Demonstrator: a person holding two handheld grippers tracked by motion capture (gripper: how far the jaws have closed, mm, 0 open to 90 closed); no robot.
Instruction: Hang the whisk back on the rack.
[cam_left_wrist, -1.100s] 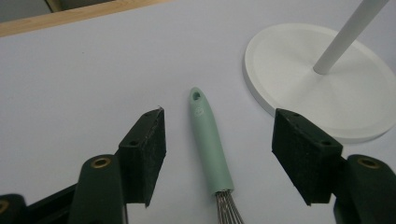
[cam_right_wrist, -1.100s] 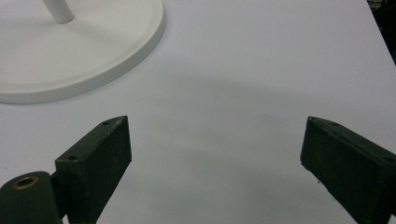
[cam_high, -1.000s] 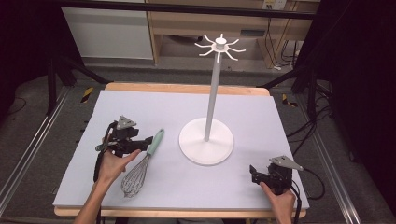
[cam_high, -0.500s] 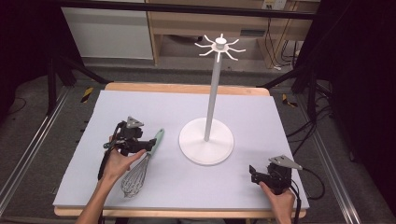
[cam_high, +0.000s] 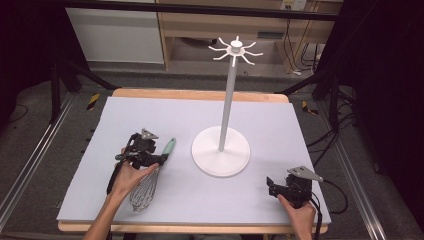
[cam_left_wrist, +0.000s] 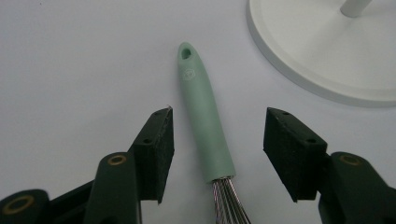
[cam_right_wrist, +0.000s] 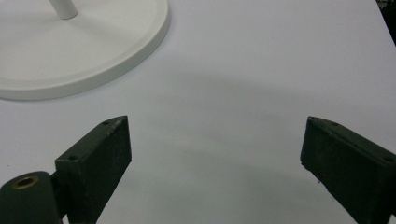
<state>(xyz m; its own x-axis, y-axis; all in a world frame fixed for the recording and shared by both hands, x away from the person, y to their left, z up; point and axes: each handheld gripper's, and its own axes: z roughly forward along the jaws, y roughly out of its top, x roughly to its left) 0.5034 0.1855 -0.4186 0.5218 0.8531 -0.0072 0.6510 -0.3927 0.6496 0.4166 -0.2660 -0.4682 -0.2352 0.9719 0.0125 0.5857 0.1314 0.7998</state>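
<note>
A whisk with a mint green handle (cam_left_wrist: 205, 121) and wire head (cam_high: 144, 192) lies flat on the pale mat, left of the stand. My left gripper (cam_left_wrist: 217, 149) straddles the handle near the wires; its jaws are closing, and a gap shows between each pad and the handle. In the high view that left gripper (cam_high: 159, 159) sits over the whisk handle (cam_high: 168, 147). My right gripper (cam_right_wrist: 215, 158) rests at the front right corner, open, with bare mat between its jaws, also seen as the right gripper (cam_high: 272, 186) in the high view.
A white stand (cam_high: 221, 150) with a round base, a tall pole and hook arms at the top (cam_high: 235, 49) occupies the middle of the mat. Its base rim (cam_left_wrist: 322, 70) lies close to the whisk handle's tip. The table's wooden edge (cam_high: 200, 94) runs along the back.
My left gripper has slid right along the mat onto the whisk handle, and its jaws now flank it. The right gripper has kept still.
</note>
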